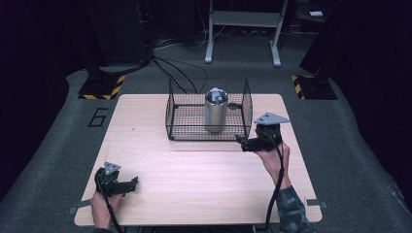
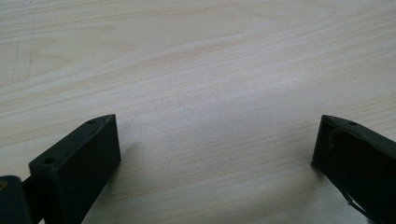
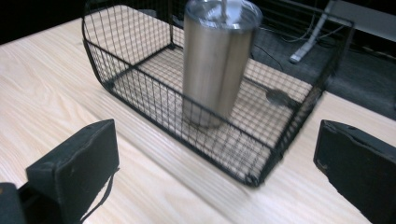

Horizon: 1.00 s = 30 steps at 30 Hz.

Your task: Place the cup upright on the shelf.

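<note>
The steel tumbler (image 1: 215, 110) is being kept upright inside the wire basket (image 1: 176, 112) at the table's far middle. It is being faced by the nearer right gripper (image 1: 245, 141), jaws spread wide and empty, just beside the basket's near right corner. The left gripper (image 1: 130, 184) is being held wide open well apart, near the front edge.

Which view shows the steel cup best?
The right gripper view: the steel cup stands upright, close and large, inside the wire basket. The high view shows it small and farther off, in the basket's middle. The left gripper view faces bare table.
</note>
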Tool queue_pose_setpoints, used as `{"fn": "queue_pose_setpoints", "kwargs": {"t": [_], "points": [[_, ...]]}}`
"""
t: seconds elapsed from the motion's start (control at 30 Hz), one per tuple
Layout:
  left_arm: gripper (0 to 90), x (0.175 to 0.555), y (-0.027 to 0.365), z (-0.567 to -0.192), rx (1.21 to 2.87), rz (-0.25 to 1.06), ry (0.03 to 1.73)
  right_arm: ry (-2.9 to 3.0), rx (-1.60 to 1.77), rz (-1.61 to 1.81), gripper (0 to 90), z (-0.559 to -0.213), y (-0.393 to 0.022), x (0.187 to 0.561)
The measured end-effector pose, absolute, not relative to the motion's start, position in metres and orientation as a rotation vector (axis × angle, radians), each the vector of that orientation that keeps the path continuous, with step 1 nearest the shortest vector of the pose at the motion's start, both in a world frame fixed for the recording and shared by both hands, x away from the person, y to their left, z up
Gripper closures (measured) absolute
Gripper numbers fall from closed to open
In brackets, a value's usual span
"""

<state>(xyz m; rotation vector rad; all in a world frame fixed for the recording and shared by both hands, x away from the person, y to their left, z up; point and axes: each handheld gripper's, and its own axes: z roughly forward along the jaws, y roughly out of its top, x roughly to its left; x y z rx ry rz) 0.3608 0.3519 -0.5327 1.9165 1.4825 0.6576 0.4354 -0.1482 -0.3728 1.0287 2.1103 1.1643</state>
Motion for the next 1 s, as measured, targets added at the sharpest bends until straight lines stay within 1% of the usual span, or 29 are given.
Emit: {"fn": "queue_pose_setpoints", "kwargs": {"t": [0.3, 0.77, 1.0], "points": [[0.5, 0.361, 0.352, -0.533, 1.912, 0.664, 1.480, 2.095, 1.125, 1.115, 0.0, -0.412, -0.173, 0.407], [0.5, 0.361, 0.351, -0.533, 1.914, 0.666, 1.478, 2.136, 1.375, 0.971, 0.0, -0.508, -0.209, 0.377], [0.5, 0.361, 0.351, -0.533, 1.913, 0.665, 1.479, 2.130, 1.423, 0.928, 0.0, -0.528, -0.217, 0.370]]}}
